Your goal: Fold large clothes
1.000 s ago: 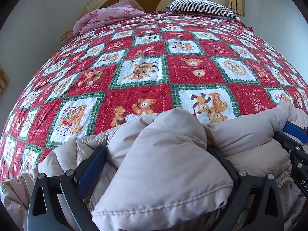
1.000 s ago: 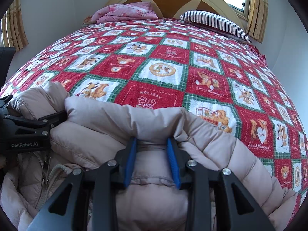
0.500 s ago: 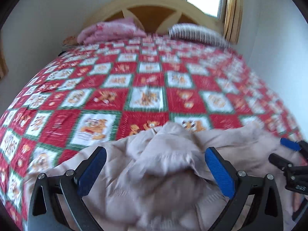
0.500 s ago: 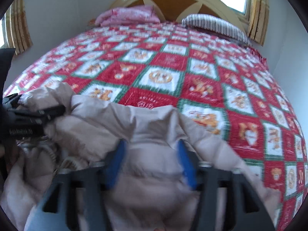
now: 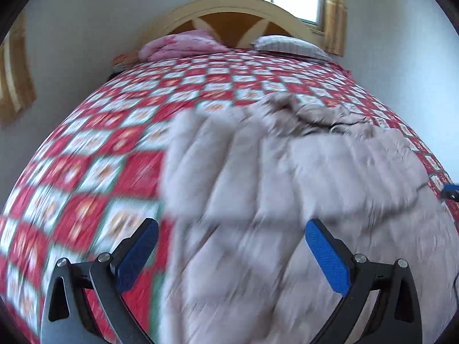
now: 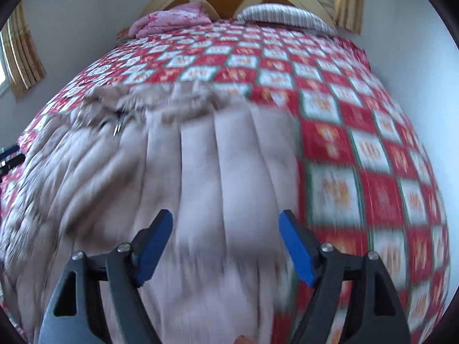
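Note:
A beige quilted puffer coat (image 5: 287, 189) lies spread flat on the red patchwork bedspread (image 5: 94, 154), its collar and zip towards the headboard. My left gripper (image 5: 229, 229) hovers open over the coat's left part, nothing between its blue pads (image 5: 327, 258). In the right wrist view the same coat (image 6: 200, 172) fills the lower left. My right gripper (image 6: 226, 223) stands open above its right part, pads apart and empty. Both views are motion-blurred. The tip of the other gripper (image 5: 450, 192) shows at the right edge of the left wrist view.
At the head of the bed lie a folded pink blanket (image 5: 180, 44) and a striped pillow (image 5: 289, 44) against a wooden headboard (image 5: 235, 11). Walls and yellow curtains (image 6: 25, 66) flank the bed. Bare bedspread (image 6: 358, 143) stretches right of the coat.
Both grippers let go of the bunched coat and pulled back and up. The right jaws spread wide. The coat now lies spread out flat instead of gathered up close.

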